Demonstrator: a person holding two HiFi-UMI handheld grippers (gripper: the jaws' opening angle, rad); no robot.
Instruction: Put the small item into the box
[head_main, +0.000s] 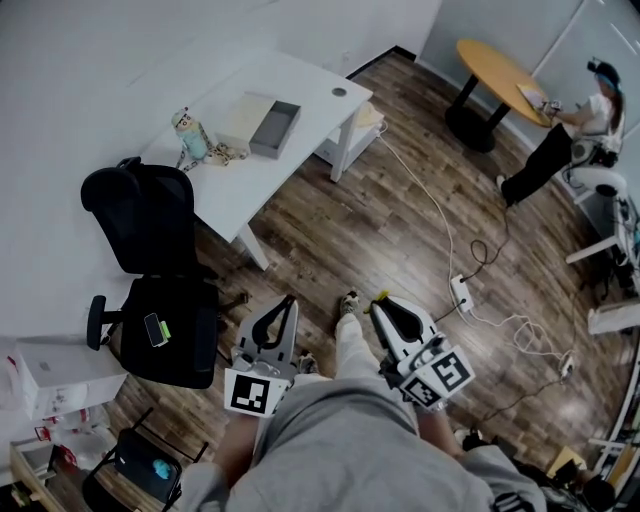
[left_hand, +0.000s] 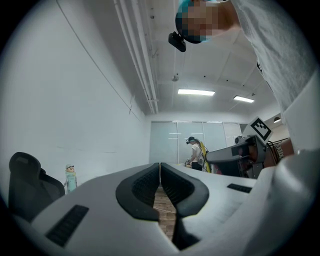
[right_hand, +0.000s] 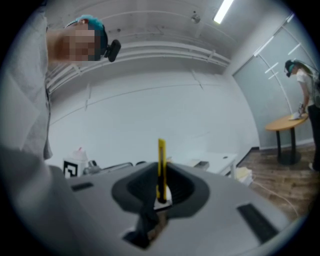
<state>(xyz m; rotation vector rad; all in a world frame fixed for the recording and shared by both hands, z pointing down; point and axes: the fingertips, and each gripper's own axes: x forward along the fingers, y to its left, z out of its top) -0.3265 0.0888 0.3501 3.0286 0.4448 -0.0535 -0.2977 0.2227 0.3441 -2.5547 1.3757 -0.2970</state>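
Though blurry, slim yellow item (right_hand: 161, 160), perhaps a cutter, long axis upright, pinched in right tool (right_hand: 159, 187); left tool (left_hand: 160, 172) pressed together.

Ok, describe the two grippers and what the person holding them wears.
The left gripper and right gripper are pale grey moulded shells. Their jaws are lined with black ribbed pads. Each carries a white cube printed with black square markers. The person wears a light grey top and pale trousers.
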